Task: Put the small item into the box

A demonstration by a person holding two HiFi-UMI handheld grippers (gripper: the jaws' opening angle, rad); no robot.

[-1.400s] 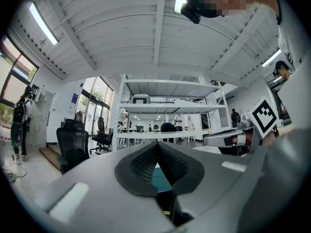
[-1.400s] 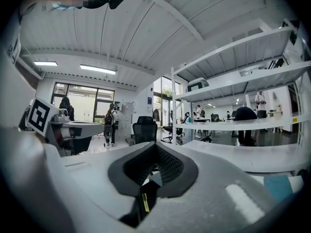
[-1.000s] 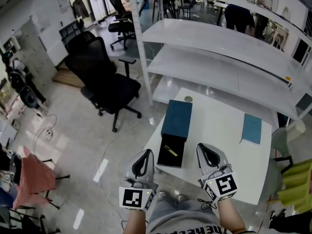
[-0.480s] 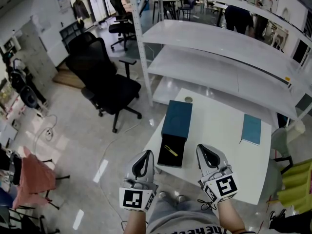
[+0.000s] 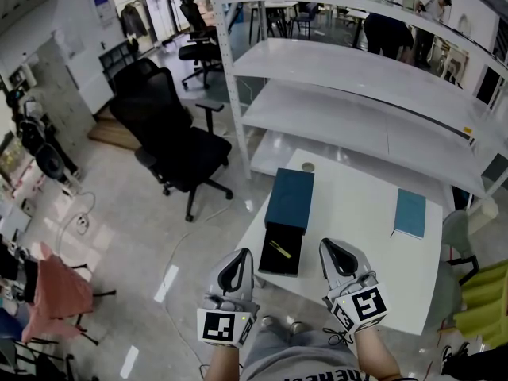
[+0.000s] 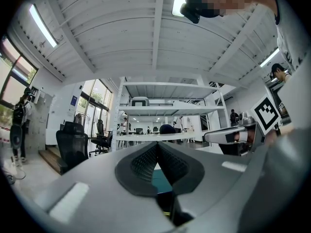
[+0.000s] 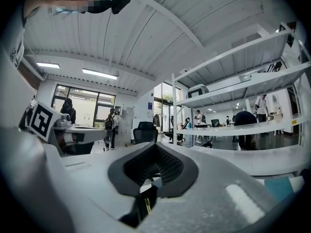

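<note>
A box stands open on the white table (image 5: 357, 236). Its teal lid (image 5: 290, 197) is folded back and its black base (image 5: 280, 248) faces me. A small gold item (image 5: 278, 249) lies slantwise inside the base. My left gripper (image 5: 240, 254) hangs at the table's near edge just left of the base, shut and empty. My right gripper (image 5: 334, 249) hovers over the table to the right of the box, also shut on nothing. In the left gripper view the jaws (image 6: 156, 145) meet, with the teal lid (image 6: 160, 181) below them. The right gripper (image 7: 154, 146) view shows the same closed tips.
A teal notebook (image 5: 410, 211) lies at the table's far right. A small round object (image 5: 308, 166) sits near the far edge. A white shelving rack (image 5: 357, 94) rises behind the table. A black office chair (image 5: 171, 137) stands on the floor to the left.
The head view has shifted slightly, so the table and box sit a little lower in it. Both grippers keep the same pose.
</note>
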